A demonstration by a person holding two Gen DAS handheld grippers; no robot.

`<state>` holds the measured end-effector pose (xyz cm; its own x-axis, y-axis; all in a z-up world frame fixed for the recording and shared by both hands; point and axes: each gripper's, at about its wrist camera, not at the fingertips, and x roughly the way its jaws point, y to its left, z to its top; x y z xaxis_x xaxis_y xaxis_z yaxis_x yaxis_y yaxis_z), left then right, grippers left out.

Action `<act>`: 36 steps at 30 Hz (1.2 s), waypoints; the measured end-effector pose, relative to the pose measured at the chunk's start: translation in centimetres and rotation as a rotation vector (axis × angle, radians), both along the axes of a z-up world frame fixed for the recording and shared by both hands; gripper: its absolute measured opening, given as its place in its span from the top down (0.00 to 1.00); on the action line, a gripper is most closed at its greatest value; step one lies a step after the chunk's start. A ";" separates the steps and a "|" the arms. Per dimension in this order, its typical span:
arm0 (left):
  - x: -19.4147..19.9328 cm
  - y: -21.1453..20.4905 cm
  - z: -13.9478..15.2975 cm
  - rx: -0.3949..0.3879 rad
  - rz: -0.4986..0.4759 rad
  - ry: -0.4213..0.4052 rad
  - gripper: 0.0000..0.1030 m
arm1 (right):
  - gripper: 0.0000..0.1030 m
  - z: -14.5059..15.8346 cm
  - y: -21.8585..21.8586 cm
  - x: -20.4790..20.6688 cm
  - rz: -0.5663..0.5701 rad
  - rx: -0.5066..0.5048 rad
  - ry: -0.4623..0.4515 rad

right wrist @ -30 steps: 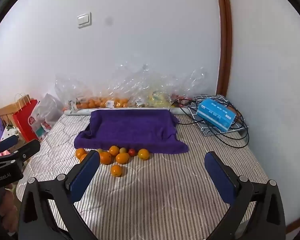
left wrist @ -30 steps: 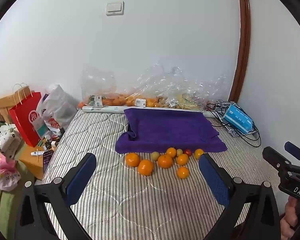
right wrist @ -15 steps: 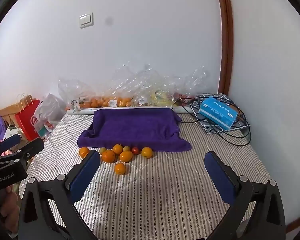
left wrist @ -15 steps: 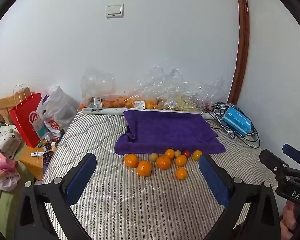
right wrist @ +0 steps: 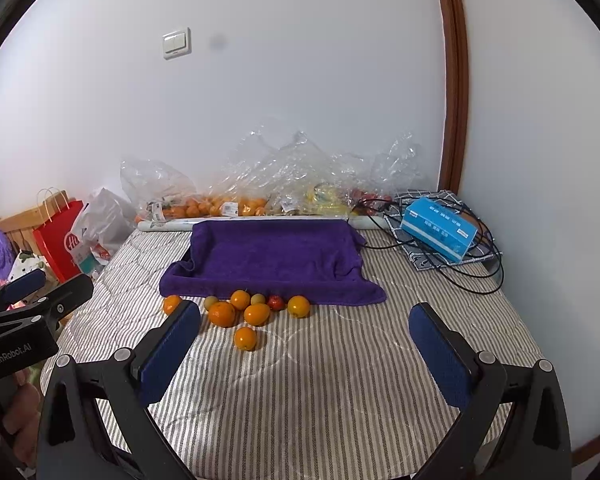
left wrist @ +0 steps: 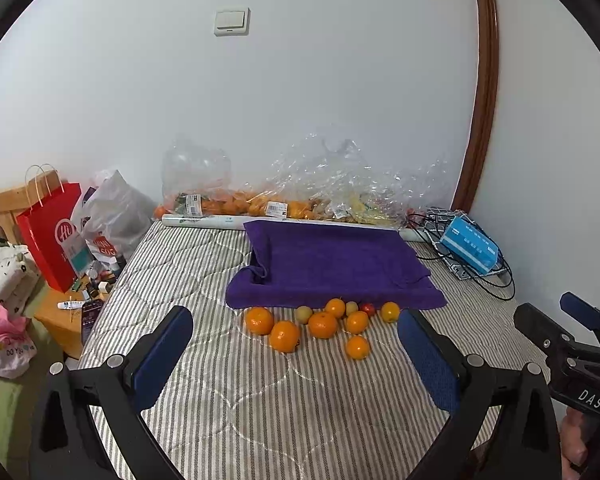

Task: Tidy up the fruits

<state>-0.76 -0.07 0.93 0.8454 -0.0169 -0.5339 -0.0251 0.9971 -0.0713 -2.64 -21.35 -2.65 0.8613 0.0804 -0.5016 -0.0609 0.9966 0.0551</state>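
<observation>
Both tools hang above the striped quilt with their blue-padded jaws spread wide and nothing between them. Seen along the left gripper, the loose fruits lie straight ahead, just beyond its fingertips and framed by the gap between them; seen along the right gripper, the same cluster sits ahead and toward its left finger, which hides part of the leftmost orange. The cluster stretches as a band running crosswise to both tools, its long axis parallel to the near hem of the purple towel, which lies immediately beyond it. Most pieces are oranges; a small red fruit and two pale greenish ones sit in the far row against the towel's edge, and one lone orange lies nearer the tools than the rest. Farther ahead, against the wall, clear plastic bags hold more fruit. Ahead and to the right of both tools, a blue box rests among black cables. The right gripper appears at the right edge of the left camera's view.
</observation>
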 end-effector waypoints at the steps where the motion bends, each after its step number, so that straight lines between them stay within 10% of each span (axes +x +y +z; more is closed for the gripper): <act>1: -0.1 0.1 0.0 0.000 0.003 -0.001 0.00 | 0.00 0.0 0.0 0.0 0.001 0.004 0.000; 36: -0.6 -0.2 -0.2 -0.006 -0.002 -0.015 0.00 | 0.00 0.0 0.0 -0.9 0.007 0.014 -0.009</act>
